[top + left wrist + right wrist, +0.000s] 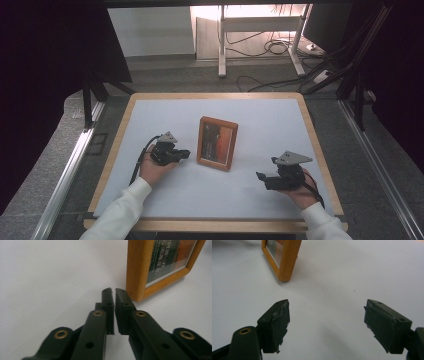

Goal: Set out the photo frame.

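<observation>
A wooden picture frame (pixel 217 143) stood up on the white table (pixel 270 115), leaning back a little, with a dark red picture behind its glass. The person's left gripper (pixel 184 154) rested low on the table just to the left of the frame, pointing at its left edge. In the left gripper view its two black jaws were squeezed almost together, with just a thin crack between them and nothing caught inside. The tips sat very close to the bottom corner of the frame (pixel 140 277), which was a bit ahead and to the right of them, but they were not touching it. The right gripper (pixel 260 176) sat on the other side, near the front of the table, held in a hand with a white sleeve (pixel 322 225). It was well apart from the frame. In the right gripper view its jaws were spread wide with only bare table between them, and the frame (pixel 287 260) stood far ahead and off to the left of the left jaw. A black cable (pixel 140 160) ran back from the left gripper by the wrist.
</observation>
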Demonstrator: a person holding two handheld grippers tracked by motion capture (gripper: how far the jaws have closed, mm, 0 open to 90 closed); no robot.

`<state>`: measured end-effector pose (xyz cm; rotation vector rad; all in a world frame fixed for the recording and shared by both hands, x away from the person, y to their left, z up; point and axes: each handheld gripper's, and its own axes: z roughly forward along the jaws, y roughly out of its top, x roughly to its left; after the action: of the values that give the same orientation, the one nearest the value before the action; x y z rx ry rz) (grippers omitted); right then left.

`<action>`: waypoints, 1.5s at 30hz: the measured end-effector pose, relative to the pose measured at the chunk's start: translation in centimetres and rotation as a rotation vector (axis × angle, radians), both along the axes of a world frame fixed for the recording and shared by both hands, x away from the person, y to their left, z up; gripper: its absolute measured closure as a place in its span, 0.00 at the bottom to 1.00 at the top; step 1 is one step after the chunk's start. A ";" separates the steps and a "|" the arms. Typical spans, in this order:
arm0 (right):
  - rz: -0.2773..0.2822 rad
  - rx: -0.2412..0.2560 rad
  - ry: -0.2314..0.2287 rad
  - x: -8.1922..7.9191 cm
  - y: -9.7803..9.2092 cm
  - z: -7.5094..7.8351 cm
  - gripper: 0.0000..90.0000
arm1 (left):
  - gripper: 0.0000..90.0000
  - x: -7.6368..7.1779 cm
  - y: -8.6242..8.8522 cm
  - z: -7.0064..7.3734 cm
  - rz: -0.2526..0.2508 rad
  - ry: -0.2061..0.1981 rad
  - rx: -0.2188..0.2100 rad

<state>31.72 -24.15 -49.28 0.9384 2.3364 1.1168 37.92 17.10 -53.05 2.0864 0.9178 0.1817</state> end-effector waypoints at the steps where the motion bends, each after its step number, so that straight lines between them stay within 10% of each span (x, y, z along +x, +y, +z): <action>1: -0.003 -0.002 -0.007 0.0 0.0 0.1 0.23 | 0.98 0.0 -0.1 0.0 -0.002 0.002 0.002; 45: -0.014 -0.044 0.001 0.0 -0.2 -0.5 0.23 | 0.99 -0.4 -3.0 -0.4 -0.075 0.004 0.038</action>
<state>31.73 -24.37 -49.77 0.9386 2.3415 1.0555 37.48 14.13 -53.48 2.1533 0.8432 0.1563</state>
